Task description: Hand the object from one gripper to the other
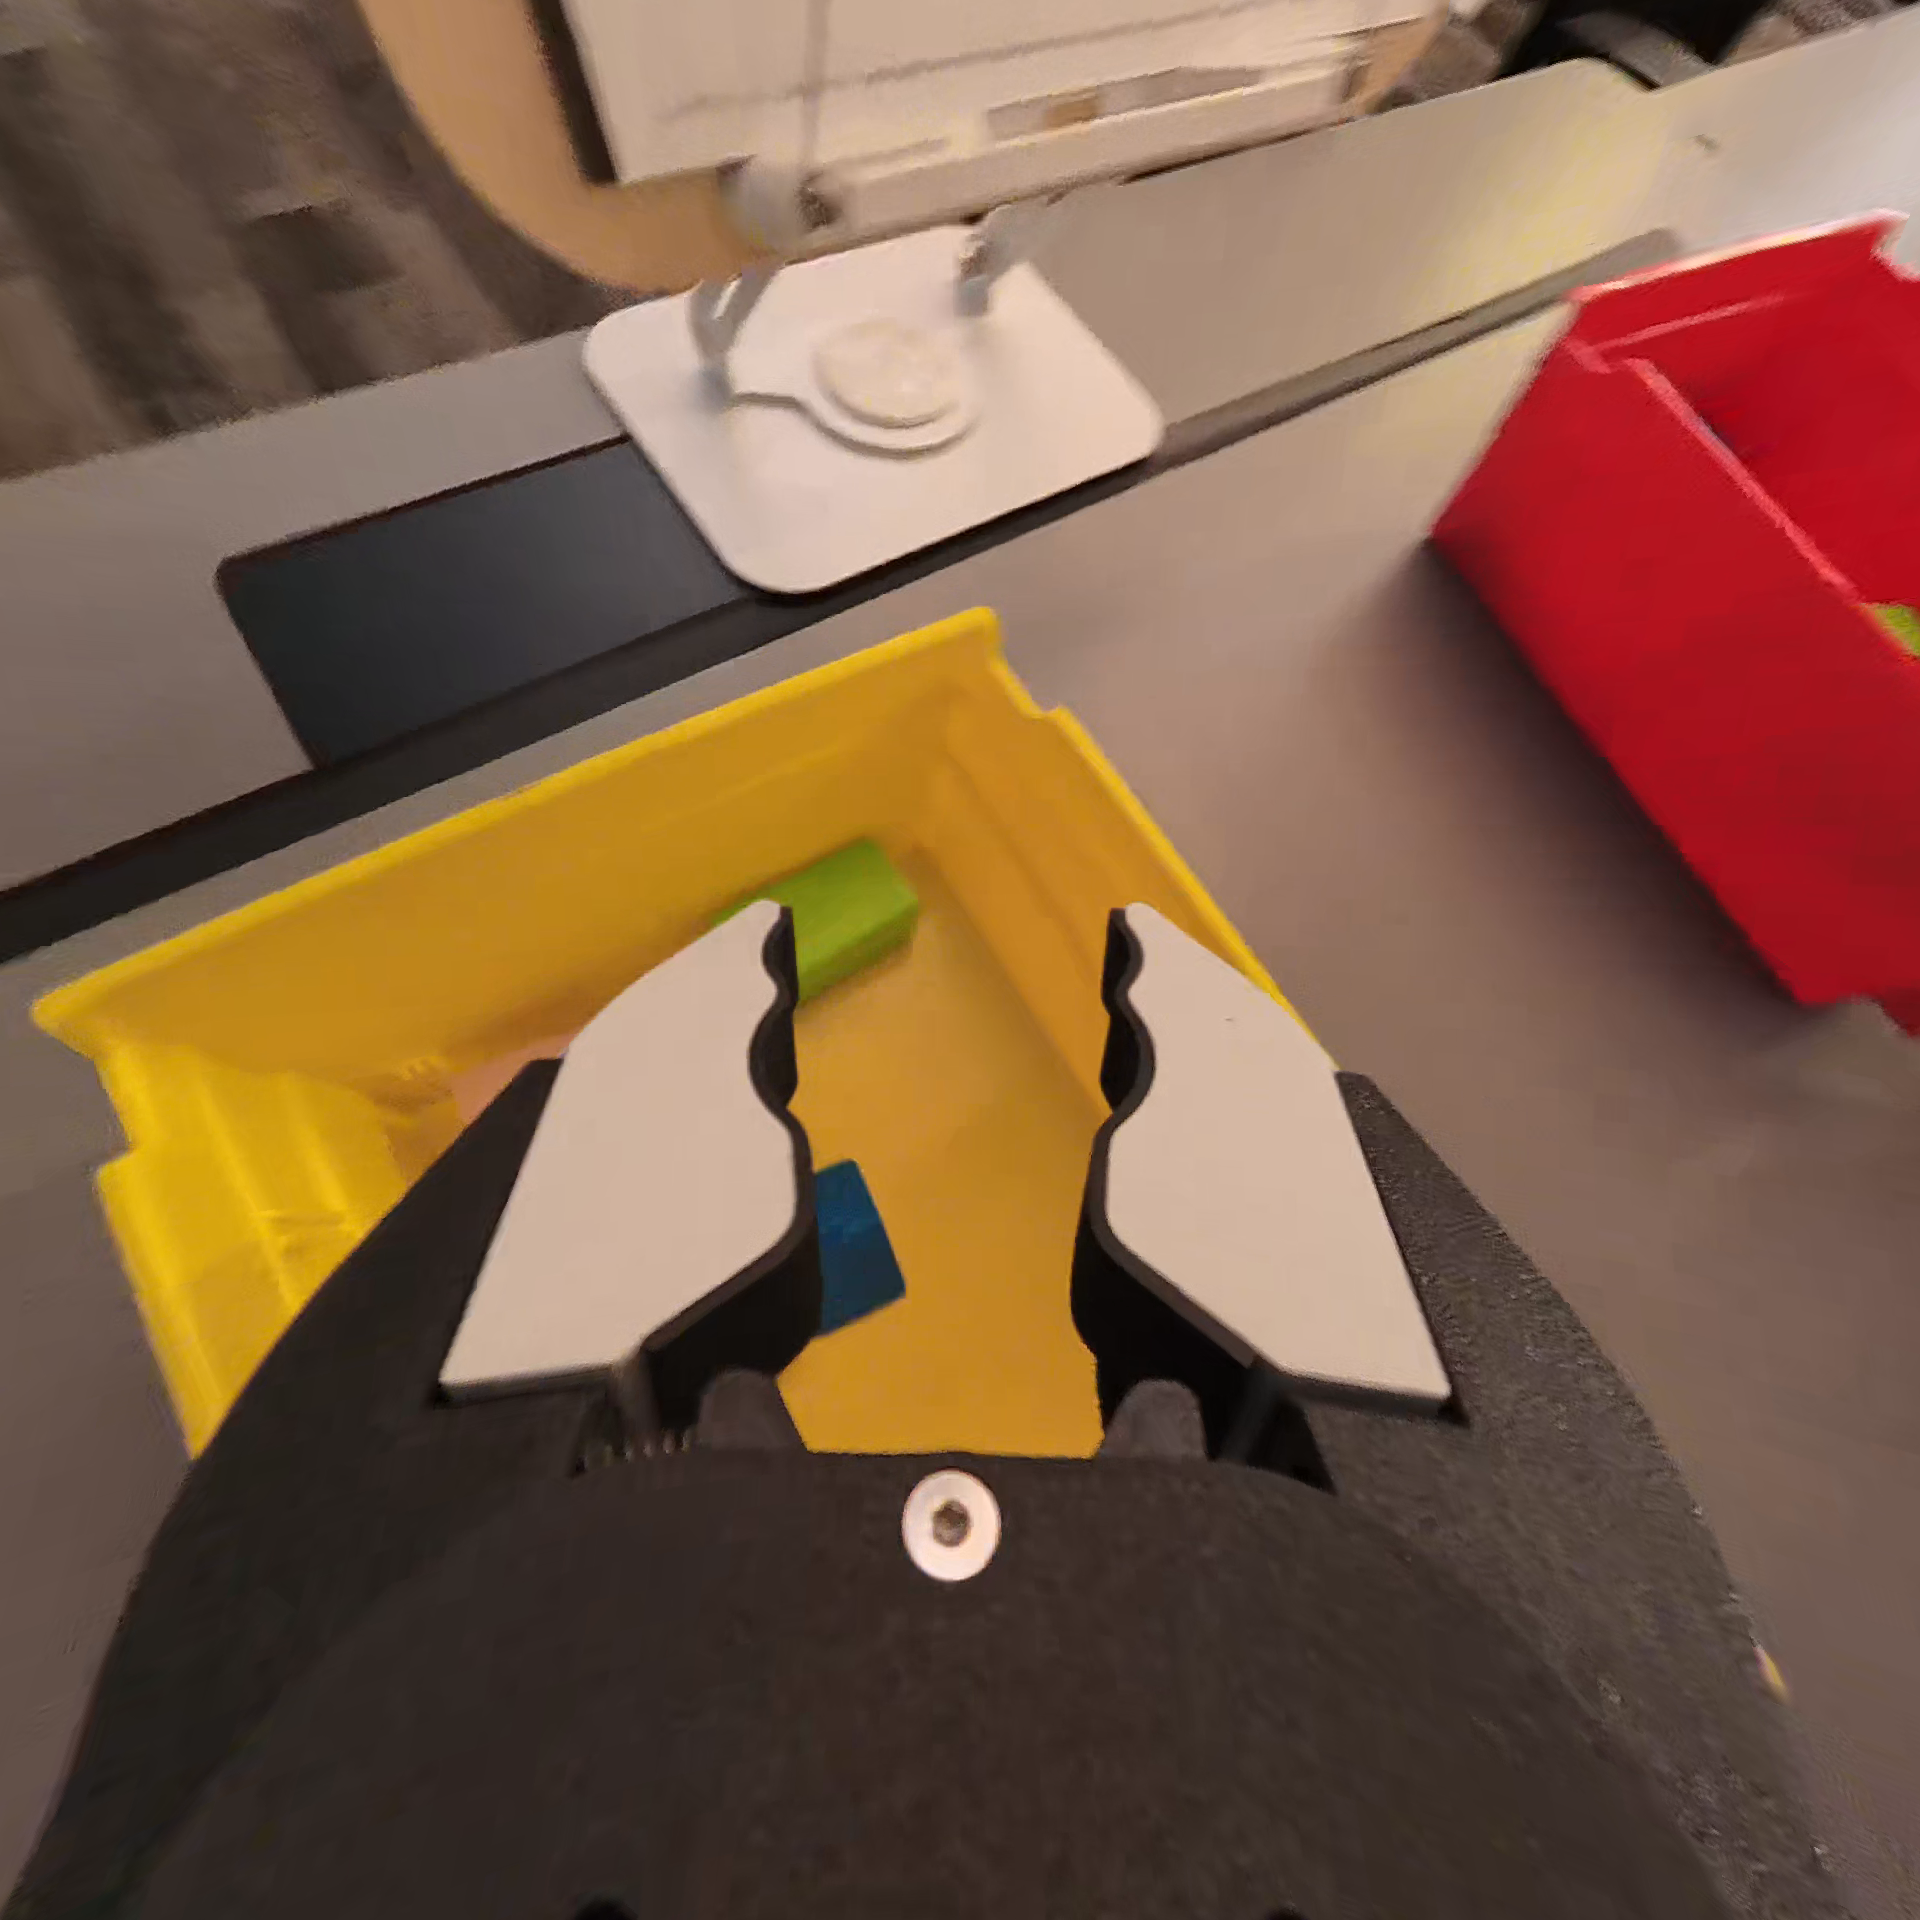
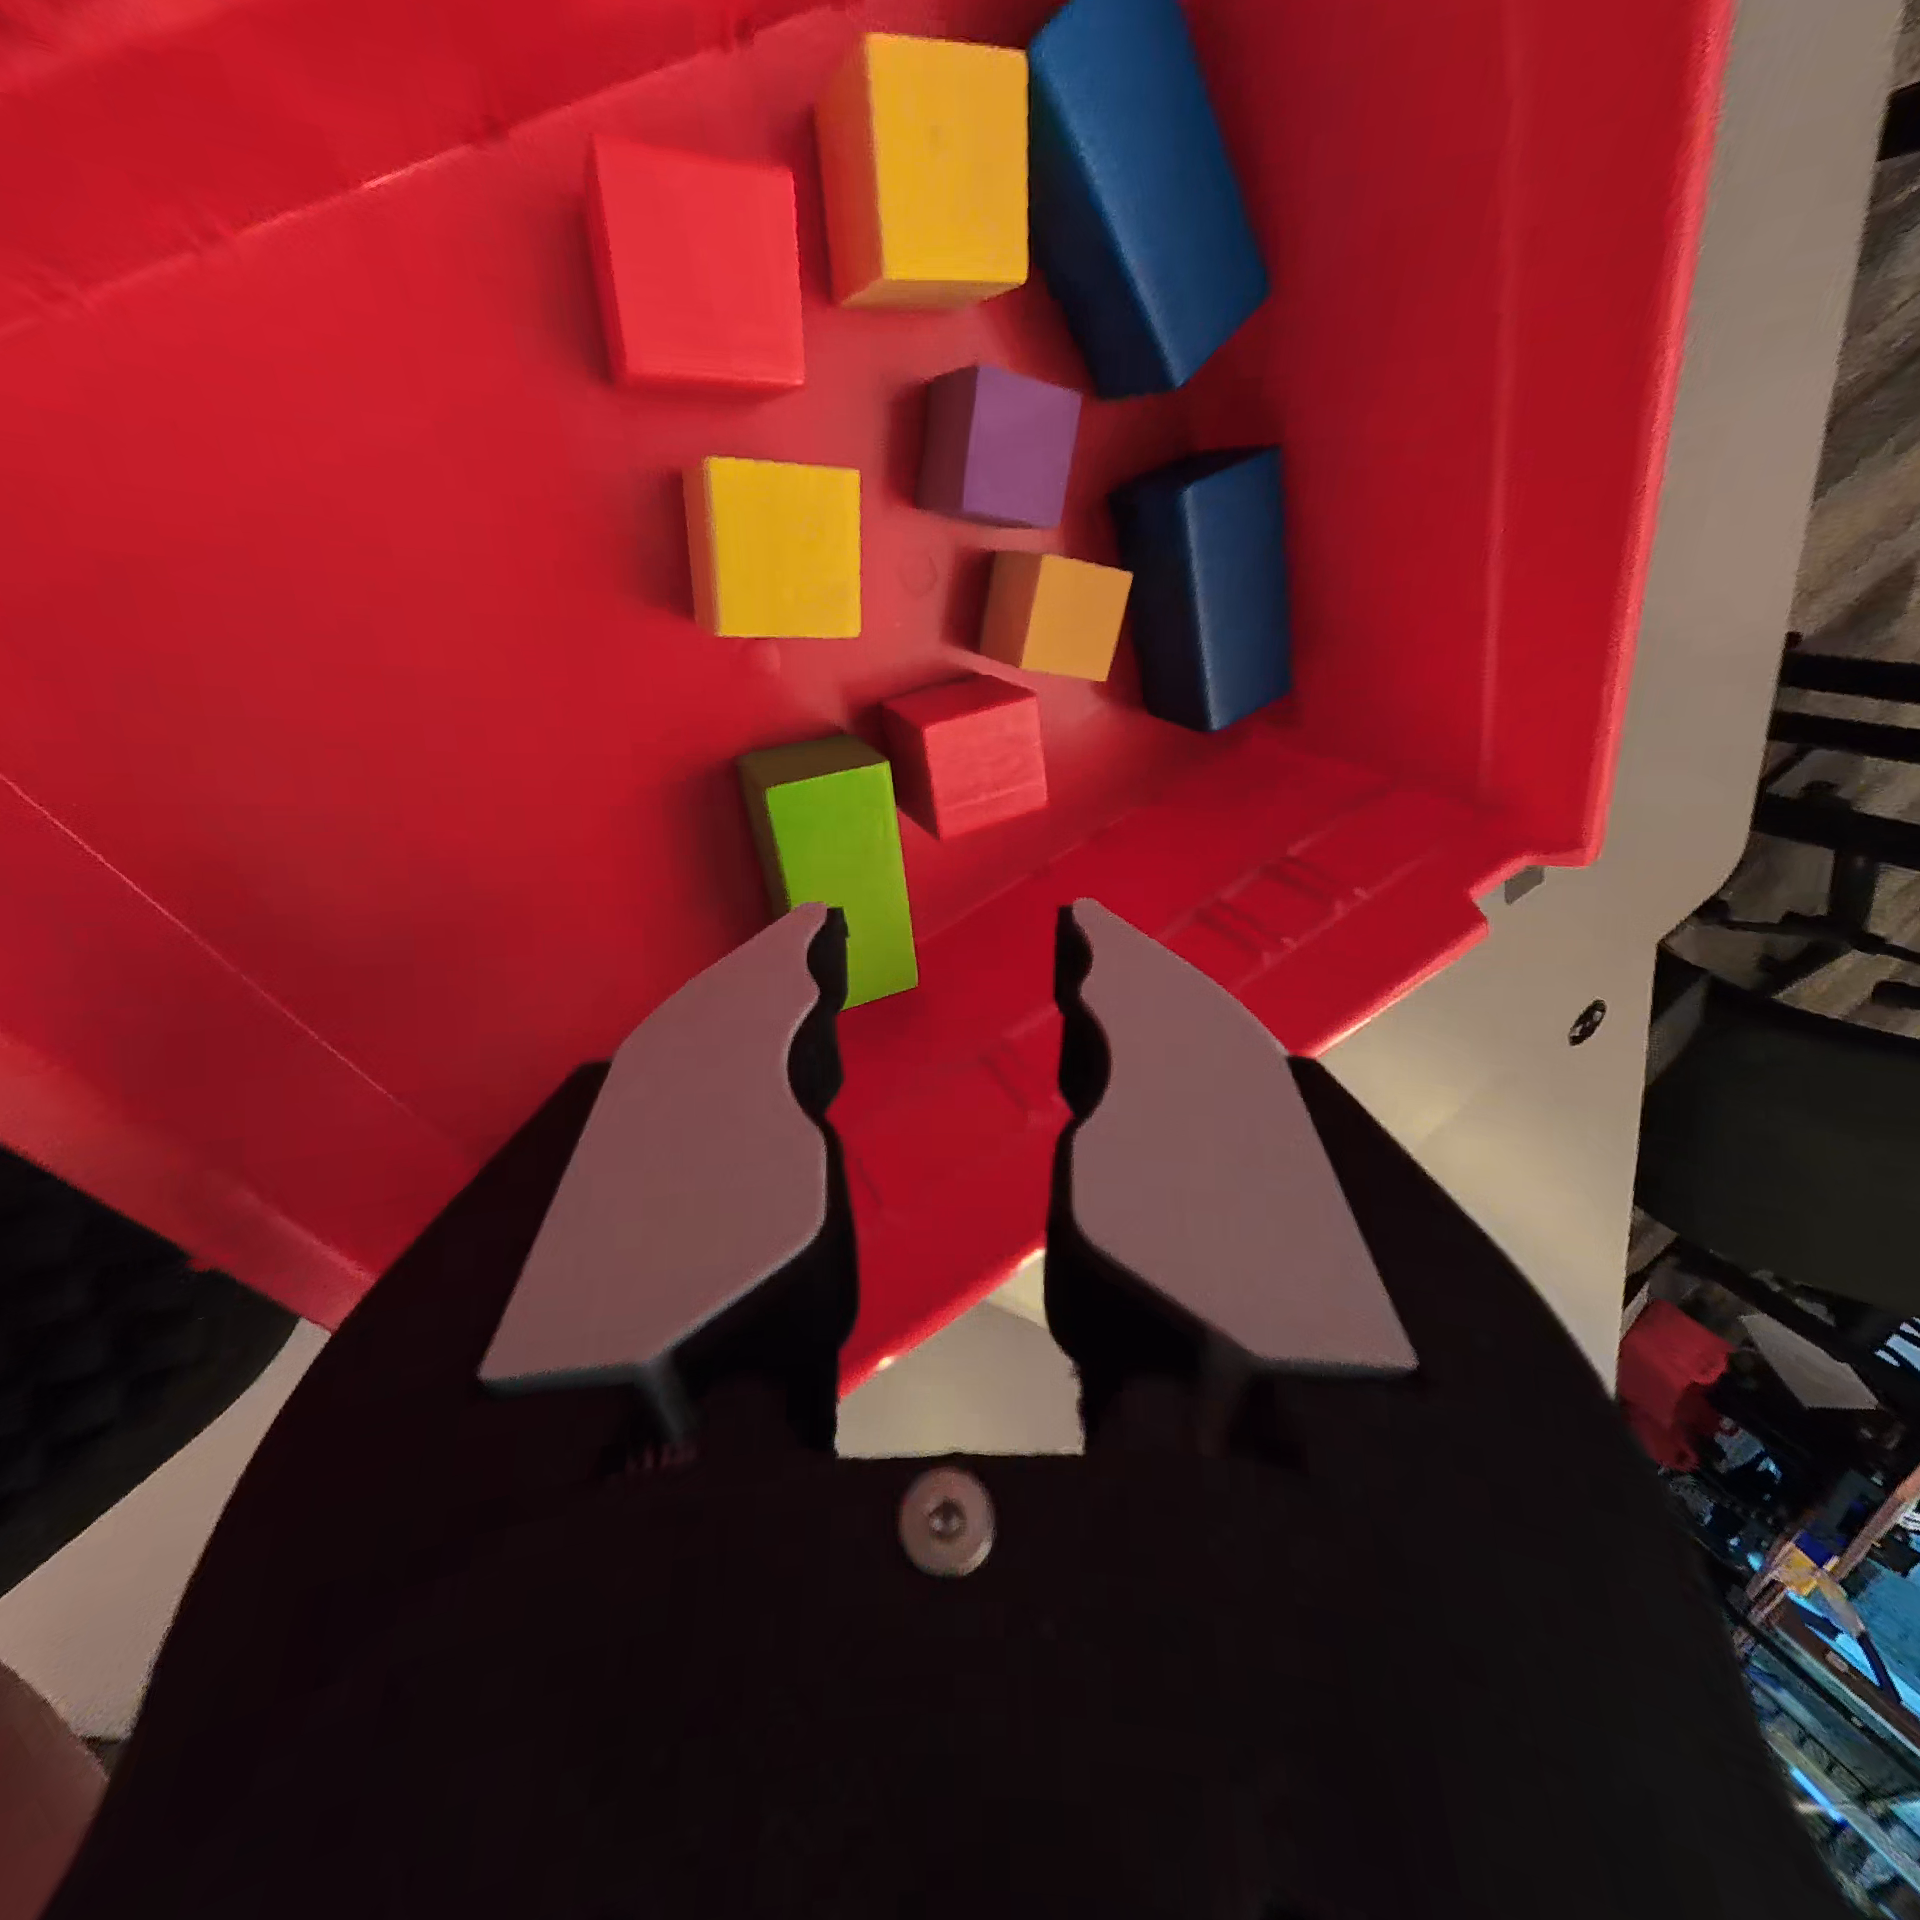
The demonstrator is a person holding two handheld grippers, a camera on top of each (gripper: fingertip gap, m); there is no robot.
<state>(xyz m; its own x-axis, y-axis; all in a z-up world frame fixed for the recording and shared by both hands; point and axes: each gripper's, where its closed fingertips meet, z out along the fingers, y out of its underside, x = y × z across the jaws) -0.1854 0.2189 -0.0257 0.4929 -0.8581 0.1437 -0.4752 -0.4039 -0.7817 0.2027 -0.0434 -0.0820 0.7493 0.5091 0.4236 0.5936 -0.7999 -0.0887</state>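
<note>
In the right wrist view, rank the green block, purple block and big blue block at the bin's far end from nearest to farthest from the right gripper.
Measured from the right gripper, which is open and empty:
1. Green block: just beyond the left fingertip.
2. Purple block: mid-bin, slightly right.
3. Big blue block: far end, right side.

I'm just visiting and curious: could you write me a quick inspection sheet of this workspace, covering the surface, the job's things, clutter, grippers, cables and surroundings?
Surface: grey tabletop, bare between bins.
Job's things: yellow plastic bin holds a green block and a blue block; red plastic bin holds nine coloured wooden blocks, lime-green block nearest.
Clutter: white monitor stand base; black rectangular panel.
Grippers: left gripper open, empty, over the yellow bin; right gripper open, empty, over the red bin.
Cables: nothing seen.
Surroundings: patterned carpet.
</note>
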